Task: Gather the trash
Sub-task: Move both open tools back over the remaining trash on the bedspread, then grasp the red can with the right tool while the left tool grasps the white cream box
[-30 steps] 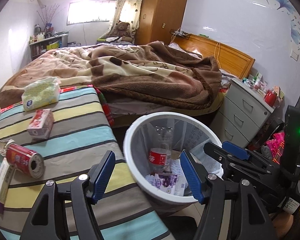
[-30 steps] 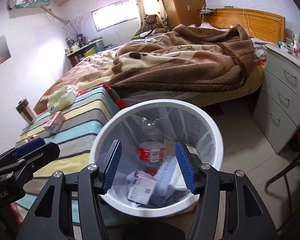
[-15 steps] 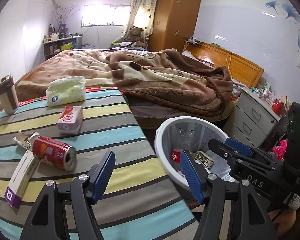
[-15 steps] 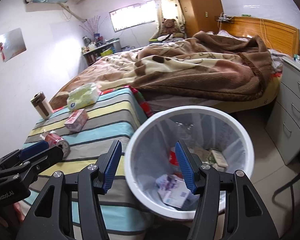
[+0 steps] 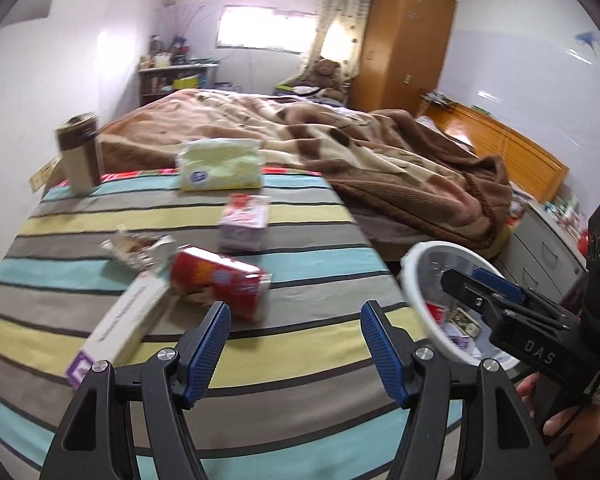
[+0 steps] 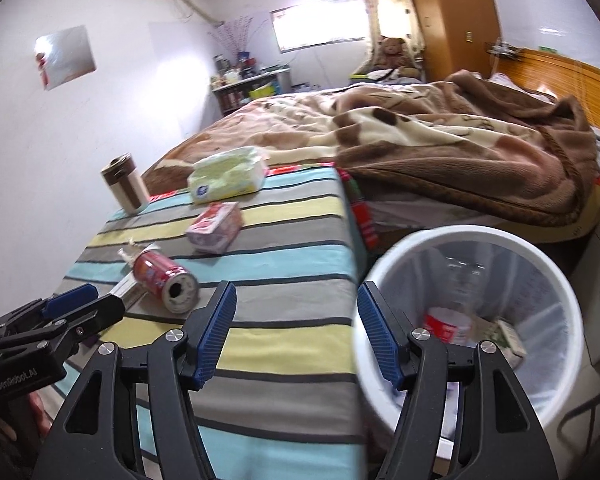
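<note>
A red can (image 5: 220, 282) (image 6: 164, 278) lies on its side on the striped table cloth (image 5: 260, 380), beside a long white and purple box (image 5: 120, 328) and a crumpled wrapper (image 5: 134, 250). A small red and white box (image 5: 246, 222) (image 6: 216, 226) lies farther back. The white bin (image 6: 472, 320) (image 5: 416, 280) stands on the floor right of the table and holds a bottle and cartons. My left gripper (image 5: 296, 344) is open and empty just in front of the can. My right gripper (image 6: 294, 332) is open and empty between the table edge and the bin.
A green tissue pack (image 5: 220, 164) and a brown and white cup (image 5: 80, 156) stand at the table's far end. The bed with a brown blanket (image 5: 380, 152) lies behind. A grey drawer cabinet (image 5: 548, 256) stands at the right.
Both grippers have swung left, away from the bin and toward the table. The can and boxes now sit close in front of my left gripper. Both stay open.
</note>
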